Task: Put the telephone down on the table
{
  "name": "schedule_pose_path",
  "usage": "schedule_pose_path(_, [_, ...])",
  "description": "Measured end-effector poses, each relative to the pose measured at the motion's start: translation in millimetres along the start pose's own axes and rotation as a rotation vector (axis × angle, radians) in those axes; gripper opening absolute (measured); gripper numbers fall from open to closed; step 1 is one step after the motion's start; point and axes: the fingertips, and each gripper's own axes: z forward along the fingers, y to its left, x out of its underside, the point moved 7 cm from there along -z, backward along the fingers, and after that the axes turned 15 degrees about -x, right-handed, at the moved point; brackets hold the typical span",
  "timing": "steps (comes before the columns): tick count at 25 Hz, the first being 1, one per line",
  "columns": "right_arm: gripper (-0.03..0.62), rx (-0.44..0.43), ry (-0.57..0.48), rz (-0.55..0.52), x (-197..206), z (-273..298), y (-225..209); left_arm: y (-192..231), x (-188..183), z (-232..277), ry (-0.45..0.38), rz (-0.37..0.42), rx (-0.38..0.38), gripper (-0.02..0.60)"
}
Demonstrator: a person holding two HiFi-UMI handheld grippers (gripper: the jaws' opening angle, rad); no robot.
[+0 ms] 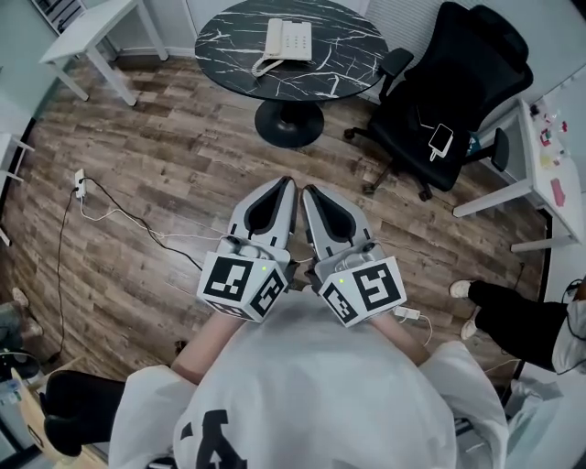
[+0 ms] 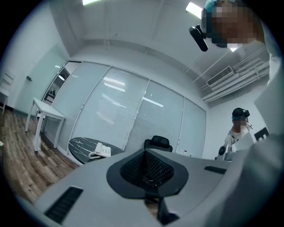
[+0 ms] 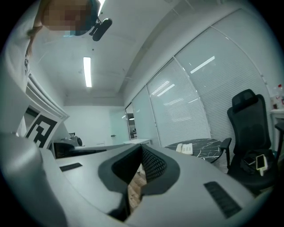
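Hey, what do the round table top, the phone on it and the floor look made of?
Table top: likely black marble or marble-look laminate, white veins, faint sheen.
Telephone: off-white plastic, probably matte, moulded casing.
Floor: brown planks with grain and seams; wood or vinyl, unclear.

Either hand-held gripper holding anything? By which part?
Nothing held: left hand-held gripper and right hand-held gripper are shut and empty; the telephone sits on the round table.

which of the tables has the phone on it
The round black marbled table, with the white telephone lying on it. The upper-left table and the right-hand desk are white and straight-edged.
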Motion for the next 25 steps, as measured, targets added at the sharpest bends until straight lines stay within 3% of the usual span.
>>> schedule_pose_path(25, [0.028,-0.001,0.003,-0.005,7.2,15.8,16.1,23.2,-5.1,-13.7,-0.011,0.003,-0.015,0.006])
